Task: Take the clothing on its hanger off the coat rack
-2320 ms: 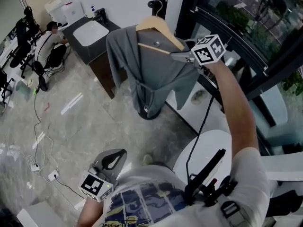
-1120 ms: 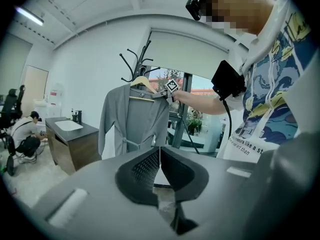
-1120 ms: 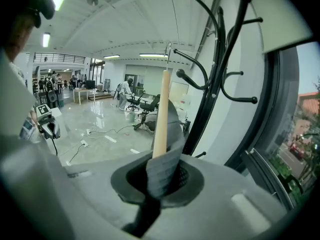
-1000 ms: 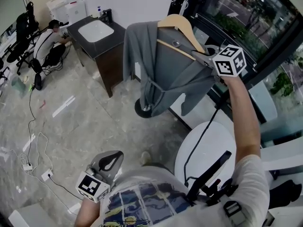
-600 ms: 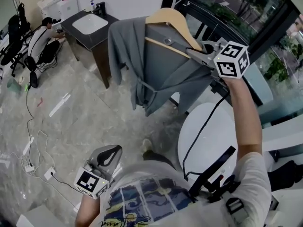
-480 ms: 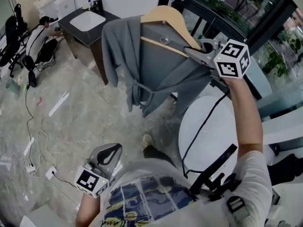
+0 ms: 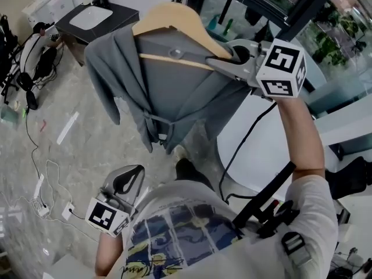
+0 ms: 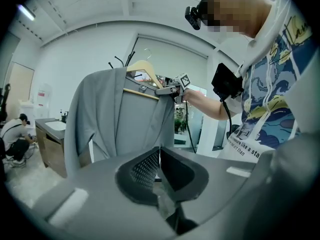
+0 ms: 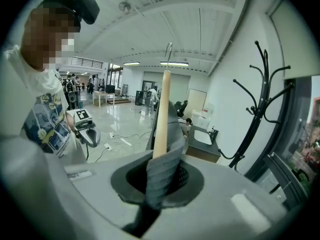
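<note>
A grey garment (image 7: 157, 92) hangs on a wooden hanger (image 7: 174, 19), held up in the air. My right gripper (image 7: 220, 64) is shut on the hanger's right shoulder end, with grey cloth pinched between its pads (image 9: 161, 171). In the right gripper view the hanger's metal hook (image 9: 169, 51) is free, and the black coat rack (image 9: 255, 101) stands apart to the right. My left gripper (image 7: 125, 183) hangs low at my left side, shut and holding nothing. In the left gripper view the garment (image 8: 120, 119) and the right gripper (image 8: 170, 89) are straight ahead.
A dark cabinet with a white sink (image 7: 93, 17) stands at the back left, with a seated person (image 7: 35, 42) beside it. A white round table (image 7: 256, 147) is under my right arm. Cables and a power strip (image 7: 40, 205) lie on the floor. Glass wall on the right.
The hanger with the garment has come off the rack and moved toward me with the right gripper. The left gripper has stayed low at my side.
</note>
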Action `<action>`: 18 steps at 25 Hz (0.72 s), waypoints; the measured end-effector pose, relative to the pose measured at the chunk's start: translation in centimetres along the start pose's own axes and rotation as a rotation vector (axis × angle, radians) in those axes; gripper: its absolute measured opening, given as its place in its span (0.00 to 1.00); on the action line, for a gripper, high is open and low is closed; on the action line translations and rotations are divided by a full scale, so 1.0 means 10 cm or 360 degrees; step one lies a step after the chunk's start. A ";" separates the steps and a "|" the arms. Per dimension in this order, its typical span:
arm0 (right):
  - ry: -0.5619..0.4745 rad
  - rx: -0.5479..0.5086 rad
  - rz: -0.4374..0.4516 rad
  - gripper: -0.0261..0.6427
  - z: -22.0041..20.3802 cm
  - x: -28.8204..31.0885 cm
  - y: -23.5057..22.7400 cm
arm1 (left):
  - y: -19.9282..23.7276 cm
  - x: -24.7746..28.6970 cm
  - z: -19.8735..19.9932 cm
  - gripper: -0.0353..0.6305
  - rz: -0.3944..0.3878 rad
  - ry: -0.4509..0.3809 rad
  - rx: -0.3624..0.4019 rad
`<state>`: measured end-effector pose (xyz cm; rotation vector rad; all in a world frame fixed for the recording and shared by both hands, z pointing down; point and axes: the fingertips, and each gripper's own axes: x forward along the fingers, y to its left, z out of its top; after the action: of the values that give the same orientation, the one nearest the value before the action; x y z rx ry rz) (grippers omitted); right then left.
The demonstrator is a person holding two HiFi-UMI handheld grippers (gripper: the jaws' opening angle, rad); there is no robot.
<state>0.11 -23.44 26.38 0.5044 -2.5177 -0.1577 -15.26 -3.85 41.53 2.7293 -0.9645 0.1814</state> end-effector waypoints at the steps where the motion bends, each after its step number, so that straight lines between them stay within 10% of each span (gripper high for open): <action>1: 0.0000 -0.0012 0.0009 0.06 0.02 -0.01 0.08 | -0.02 -0.01 0.00 0.07 -0.0005 -0.0003 0.0002; 18: -0.0040 -0.0105 0.0075 0.06 0.06 -0.09 1.05 | -0.19 -0.21 -0.12 0.07 -0.0016 -0.0003 0.0019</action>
<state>-2.87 -13.44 27.70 0.4188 -2.5375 -0.2302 -15.73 -0.84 41.96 2.7452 -0.9530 0.1838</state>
